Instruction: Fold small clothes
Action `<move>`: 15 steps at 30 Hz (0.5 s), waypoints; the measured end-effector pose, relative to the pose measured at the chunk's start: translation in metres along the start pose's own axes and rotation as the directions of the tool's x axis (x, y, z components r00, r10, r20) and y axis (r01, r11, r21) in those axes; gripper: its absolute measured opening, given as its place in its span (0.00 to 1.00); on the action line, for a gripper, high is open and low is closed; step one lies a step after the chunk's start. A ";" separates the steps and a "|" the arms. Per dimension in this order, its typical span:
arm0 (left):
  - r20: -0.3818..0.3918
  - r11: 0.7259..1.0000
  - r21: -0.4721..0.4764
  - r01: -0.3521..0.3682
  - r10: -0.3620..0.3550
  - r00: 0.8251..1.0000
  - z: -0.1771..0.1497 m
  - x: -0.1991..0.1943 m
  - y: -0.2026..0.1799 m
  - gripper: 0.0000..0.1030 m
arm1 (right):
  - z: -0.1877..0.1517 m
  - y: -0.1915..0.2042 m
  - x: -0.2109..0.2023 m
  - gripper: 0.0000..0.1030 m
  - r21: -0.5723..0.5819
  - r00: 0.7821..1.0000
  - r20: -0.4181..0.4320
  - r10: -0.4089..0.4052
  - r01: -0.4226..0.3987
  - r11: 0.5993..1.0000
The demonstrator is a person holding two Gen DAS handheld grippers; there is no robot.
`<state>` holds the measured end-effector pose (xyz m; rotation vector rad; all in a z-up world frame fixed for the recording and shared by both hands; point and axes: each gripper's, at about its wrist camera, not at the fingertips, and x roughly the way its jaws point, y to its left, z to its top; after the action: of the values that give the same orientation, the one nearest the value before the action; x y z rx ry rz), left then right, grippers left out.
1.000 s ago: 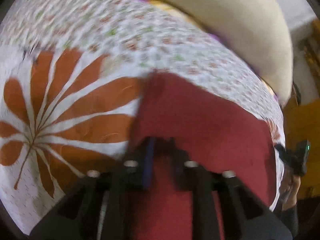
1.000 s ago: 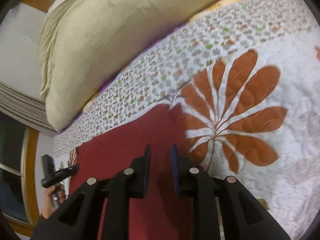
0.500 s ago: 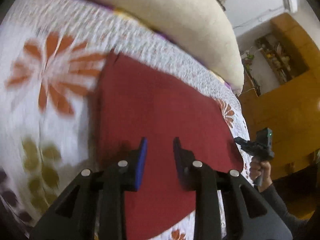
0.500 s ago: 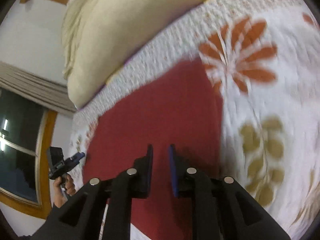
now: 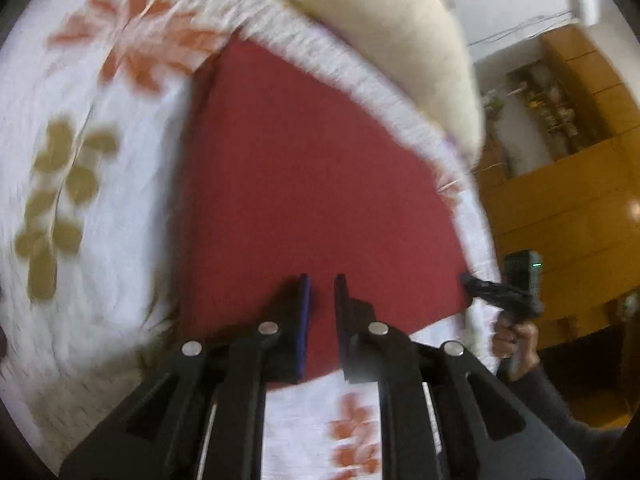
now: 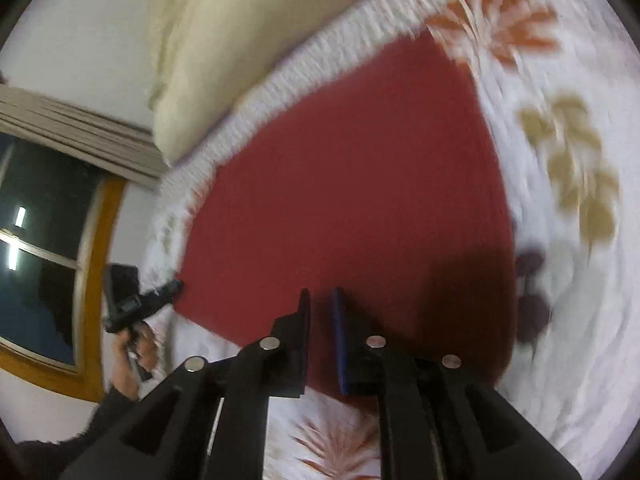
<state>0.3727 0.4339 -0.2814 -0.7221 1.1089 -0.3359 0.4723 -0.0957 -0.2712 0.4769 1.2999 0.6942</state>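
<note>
A dark red cloth (image 5: 312,160) lies flat on the bed as a neat four-sided piece, also in the right wrist view (image 6: 352,184). My left gripper (image 5: 322,284) hovers over its near edge, toward the right corner. The fingers are almost together with a thin slit between them, and nothing is held. My right gripper (image 6: 322,296) hangs above the cloth's near edge in the same way, a narrow slit between its fingers and nothing in it. Both views are blurred by motion.
The white quilt (image 5: 100,240) with orange and olive leaf prints covers the bed. A big cream pillow (image 5: 380,20) lies just beyond the cloth's far edge. A wooden cupboard (image 5: 560,200) stands past the bed's right side, a window (image 6: 40,260) past its left.
The left gripper let go of the red cloth's far edge. Both grippers drew back toward the near edge and rose, and their fingers came closer together.
</note>
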 end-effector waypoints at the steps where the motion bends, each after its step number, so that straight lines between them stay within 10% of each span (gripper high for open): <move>1: 0.002 0.999 -0.029 0.032 -0.032 0.999 -0.002 0.002 0.008 0.01 | -0.003 -0.010 0.002 0.00 0.029 1.000 0.001 -0.001 0.001 1.000; 6: -0.012 1.000 -0.017 0.002 -0.002 1.000 0.003 -0.022 0.009 0.02 | -0.002 -0.022 -0.024 0.01 0.080 0.996 0.060 -0.070 0.065 0.995; 8: 0.023 0.999 -0.026 -0.020 0.020 1.000 0.008 -0.040 0.012 0.18 | -0.003 0.000 -0.039 0.07 0.012 0.966 0.103 -0.239 0.239 0.971; 10: 0.088 0.998 -0.046 -0.040 0.044 0.995 0.016 -0.066 0.021 0.51 | -0.008 0.037 -0.040 0.17 -0.123 0.919 0.143 -0.368 0.385 0.914; 12: 0.078 0.995 -0.094 -0.013 0.021 0.997 0.018 -0.077 0.036 0.56 | -0.025 0.093 -0.026 0.25 -0.313 0.873 0.182 -0.452 0.487 0.815; 15: -0.031 0.982 -0.185 0.032 -0.038 0.999 0.042 -0.054 0.048 0.66 | -0.065 0.161 0.018 0.70 -0.506 0.843 0.197 -0.501 0.525 0.684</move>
<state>0.3824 0.5158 -0.2658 -0.9041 1.1716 -0.2785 0.3799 0.0271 -0.1888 -0.3449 1.0552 0.5301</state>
